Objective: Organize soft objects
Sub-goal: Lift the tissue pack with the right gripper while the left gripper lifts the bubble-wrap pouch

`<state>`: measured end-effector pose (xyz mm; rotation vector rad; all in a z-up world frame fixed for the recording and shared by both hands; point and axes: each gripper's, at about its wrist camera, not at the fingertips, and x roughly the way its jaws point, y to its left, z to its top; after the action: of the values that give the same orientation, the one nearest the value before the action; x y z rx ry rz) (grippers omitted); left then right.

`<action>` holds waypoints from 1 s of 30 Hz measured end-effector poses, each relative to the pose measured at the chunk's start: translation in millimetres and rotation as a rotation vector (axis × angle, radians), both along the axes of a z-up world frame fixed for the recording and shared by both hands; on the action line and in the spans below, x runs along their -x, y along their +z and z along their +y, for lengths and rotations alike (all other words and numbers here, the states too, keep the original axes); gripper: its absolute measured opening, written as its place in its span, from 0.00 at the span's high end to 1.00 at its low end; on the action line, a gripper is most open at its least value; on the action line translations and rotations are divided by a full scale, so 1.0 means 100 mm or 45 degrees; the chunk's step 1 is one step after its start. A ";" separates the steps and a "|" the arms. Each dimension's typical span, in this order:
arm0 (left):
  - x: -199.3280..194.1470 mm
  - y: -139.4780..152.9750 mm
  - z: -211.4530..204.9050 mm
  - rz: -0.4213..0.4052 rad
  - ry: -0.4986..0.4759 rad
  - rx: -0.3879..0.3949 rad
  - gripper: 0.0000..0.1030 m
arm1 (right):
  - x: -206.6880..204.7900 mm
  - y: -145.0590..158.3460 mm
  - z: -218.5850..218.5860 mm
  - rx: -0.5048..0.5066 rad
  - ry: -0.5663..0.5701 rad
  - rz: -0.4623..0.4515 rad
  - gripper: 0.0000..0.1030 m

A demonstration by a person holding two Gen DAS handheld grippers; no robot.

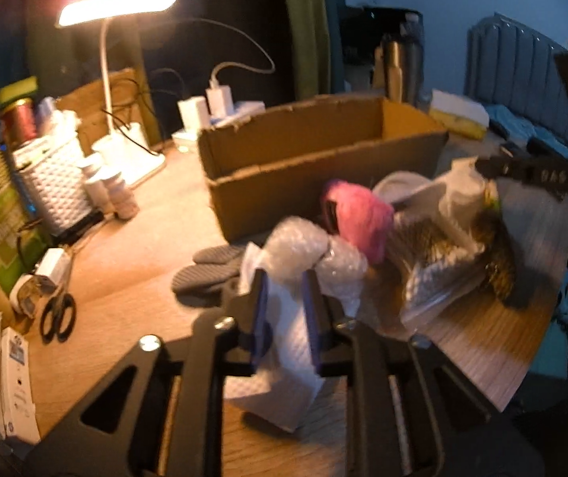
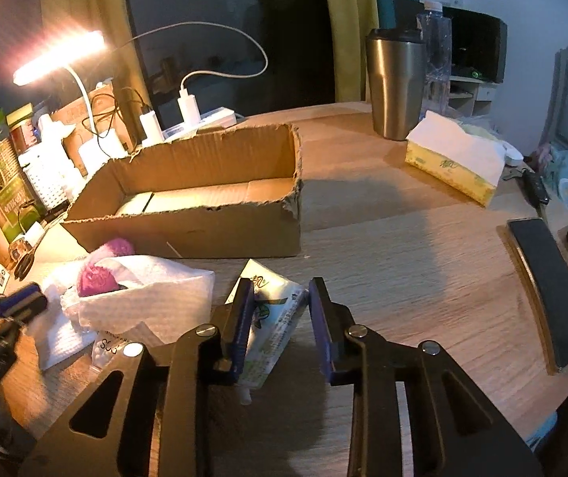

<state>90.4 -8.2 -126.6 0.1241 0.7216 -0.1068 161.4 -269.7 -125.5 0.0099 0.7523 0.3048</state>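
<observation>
Nearest in the left wrist view, the left gripper (image 1: 284,310) has its jaws closed partway on a white quilted cloth (image 1: 284,361), which stands pinched between the blue pads and hangs down toward the wooden surface (image 1: 125,278). Just beyond the fingertips lie a wad of bubble wrap (image 1: 304,246), a pair of grey insoles (image 1: 208,270), and a pink soft bundle (image 1: 359,214); to the right sits a heap of clear plastic bags (image 1: 443,274) over something dark and patterned that is too blurred to name.

In the right wrist view, the right gripper (image 2: 280,318) hovers with its jaws parted wide, gripping nothing. A small tissue packet (image 2: 272,318) lies on the surface between them, its left side against the left pad, clear of the right pad.

Behind the pile stands the cardboard box (image 2: 188,234), open-topped with ragged edges. Its floor shows only bare cardboard flaps; none of the soft things are inside.

Farther right, a yellow tissue box (image 2: 451,163) holds white tissue bulging from its top. Beyond it stands a steel tumbler (image 2: 395,83), and a lit desk lamp (image 2: 57,57) is at far left.
</observation>
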 end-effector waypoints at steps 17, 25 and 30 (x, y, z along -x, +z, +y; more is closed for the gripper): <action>-0.23 0.03 -0.11 0.053 -0.066 0.055 0.72 | 0.01 0.09 -0.20 -0.007 -0.051 -0.041 0.73; -0.36 0.05 -0.10 0.111 -0.160 0.195 0.30 | 0.00 0.08 -0.25 -0.031 -0.053 -0.036 0.73; -0.39 0.13 -0.18 0.101 -0.208 0.187 0.29 | -0.01 0.07 -0.27 -0.042 -0.055 -0.036 0.73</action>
<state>129.3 -26.3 -114.0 0.0384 0.7794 -0.3211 162.4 -296.7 -118.2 0.0529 0.7181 0.2756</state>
